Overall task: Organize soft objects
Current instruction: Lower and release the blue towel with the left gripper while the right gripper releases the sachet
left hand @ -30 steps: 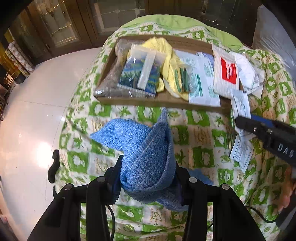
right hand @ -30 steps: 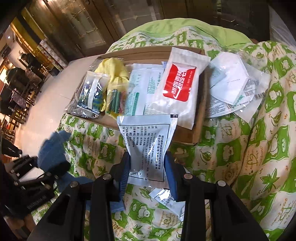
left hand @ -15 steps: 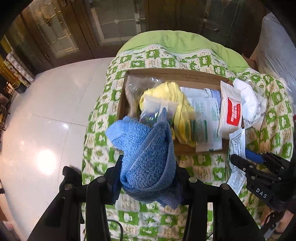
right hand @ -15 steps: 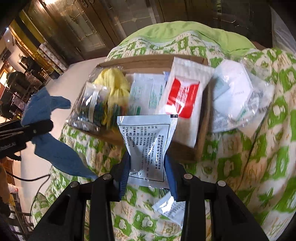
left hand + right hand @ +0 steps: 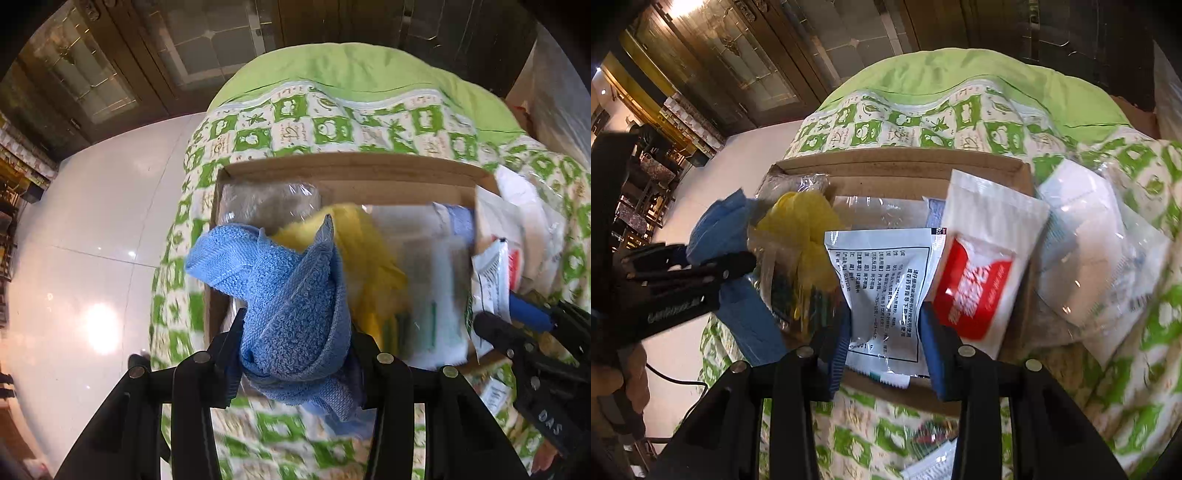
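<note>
Both wrist cams look steeply down, close up, sharing the cardboard tray [image 5: 351, 166] [image 5: 897, 162] on the bed [image 5: 354, 81].

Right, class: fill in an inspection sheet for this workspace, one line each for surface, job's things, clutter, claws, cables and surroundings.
Surface: green patterned quilt over a rounded mound, carrying a shallow cardboard tray.
Job's things: blue towel; white printed sachet; in the tray a yellow cloth, a red-and-white pack and clear bags.
Clutter: white packets on the quilt beside the tray; another sachet below the tray's near edge.
Claws: left claw shut on the towel; right claw shut on the sachet, both over the tray's near edge.
Cables: black cable under the left claw.
Surroundings: glossy white floor, dark glazed doors.
</note>
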Demonstrator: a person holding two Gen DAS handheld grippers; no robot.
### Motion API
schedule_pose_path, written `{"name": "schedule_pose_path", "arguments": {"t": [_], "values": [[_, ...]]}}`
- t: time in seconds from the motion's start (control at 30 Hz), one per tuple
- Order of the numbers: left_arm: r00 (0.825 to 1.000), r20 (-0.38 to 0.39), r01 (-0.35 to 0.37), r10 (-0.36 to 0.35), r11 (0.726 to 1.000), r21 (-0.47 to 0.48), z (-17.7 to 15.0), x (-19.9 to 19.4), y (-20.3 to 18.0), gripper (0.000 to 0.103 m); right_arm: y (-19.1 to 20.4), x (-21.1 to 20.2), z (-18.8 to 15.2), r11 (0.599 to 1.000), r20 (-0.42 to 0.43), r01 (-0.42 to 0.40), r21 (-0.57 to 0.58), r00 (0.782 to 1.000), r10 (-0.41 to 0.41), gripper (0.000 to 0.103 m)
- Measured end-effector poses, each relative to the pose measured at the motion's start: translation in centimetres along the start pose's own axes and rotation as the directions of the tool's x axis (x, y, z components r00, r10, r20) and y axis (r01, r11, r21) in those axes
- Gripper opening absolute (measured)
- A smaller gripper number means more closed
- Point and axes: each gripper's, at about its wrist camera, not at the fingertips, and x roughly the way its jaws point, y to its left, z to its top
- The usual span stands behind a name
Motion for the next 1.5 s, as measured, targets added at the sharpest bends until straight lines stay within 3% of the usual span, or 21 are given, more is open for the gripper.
{"name": "schedule_pose_path", "arguments": {"t": [0.23,0.47,0.8,1.17,1.23,1.37,1.5], "values": [[1.0,-0.016,-0.024,0.025,1.0,0.013,3.4,2.4,1.0,0.048,-0.1,2.5,2.2,1.0,-0.018,0.019,-0.001,1.0,-0.019,0.036],[0.999,-0.031,-0.027,0.028,0.999,0.02,4.6,3.9,0.9,0.049,0.4,4.3,2.8,0.999,-0.042,0.046,-0.026,0.998,-0.047,0.037],[0.998,-0.052,-0.033,0.033,0.999,0.0,4.5,3.6,1.5,0.073,0.9,3.8,1.8,0.998,-0.036,0.04,-0.042,0.998,-0.041,0.053],[1.0,-0.018,-0.012,0.012,1.0,0.01,2.0,0.4,1.1,0.078,0.0,0.2,-1.2,1.0,0.02,0.001,0.021,1.0,-0.002,0.062],[1.0,-0.005,-0.001,0.001,1.0,0.004,1.1,-0.5,1.3,0.08,-0.2,-0.5,-2.1,1.0,0.029,0.002,0.026,1.0,-0.003,0.067],[1.0,0.016,0.018,-0.018,1.0,0.004,-1.4,-2.3,1.0,0.088,-0.7,-1.5,-4.1,0.999,0.024,0.001,0.038,1.0,-0.001,0.067],[0.999,0.027,0.021,-0.021,1.0,0.014,-3.8,-3.7,0.3,0.088,-1.4,-2.2,-6.2,0.999,0.015,-0.006,0.052,1.0,0.006,0.068]]}}
